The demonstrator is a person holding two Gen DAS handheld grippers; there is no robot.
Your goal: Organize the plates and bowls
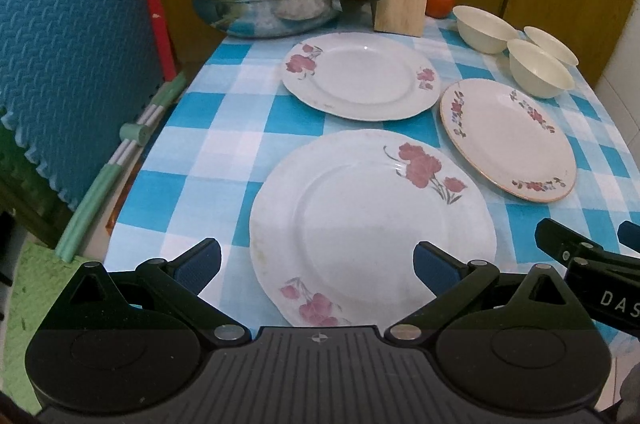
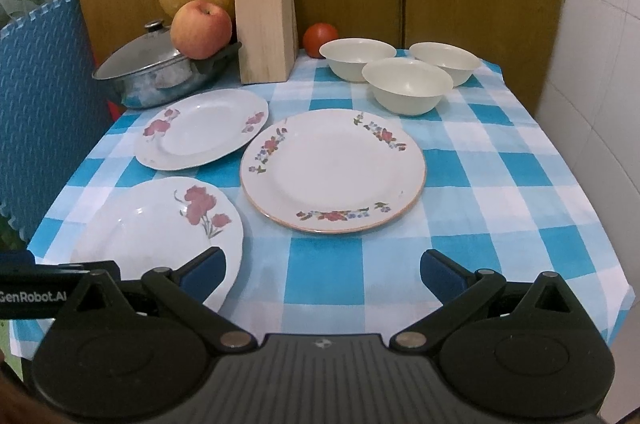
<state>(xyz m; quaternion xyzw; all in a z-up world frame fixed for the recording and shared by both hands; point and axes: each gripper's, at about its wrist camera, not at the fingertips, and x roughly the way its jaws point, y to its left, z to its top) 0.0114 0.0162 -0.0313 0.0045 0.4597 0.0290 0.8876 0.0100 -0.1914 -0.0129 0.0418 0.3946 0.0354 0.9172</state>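
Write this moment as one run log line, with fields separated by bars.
stage: start | left gripper: open, over near red-flower plate | right gripper: open, empty | three cream bowls: unstacked

a small table covered by a blue-and-white checked cloth [image 2: 500,180] carries everything. on the cloth lie three white floral plates, none touching: a near red-flowered plate [image 1: 372,228], a far red-flowered plate [image 1: 360,76] and a gold-rimmed plate with small mixed flowers [image 2: 332,170]. behind stand three cream bowls [image 2: 406,86] close together, a red tomato [image 2: 320,38], an upright pale wooden knife block [image 2: 264,16] and a lidded steel pot [image 1: 260,0].
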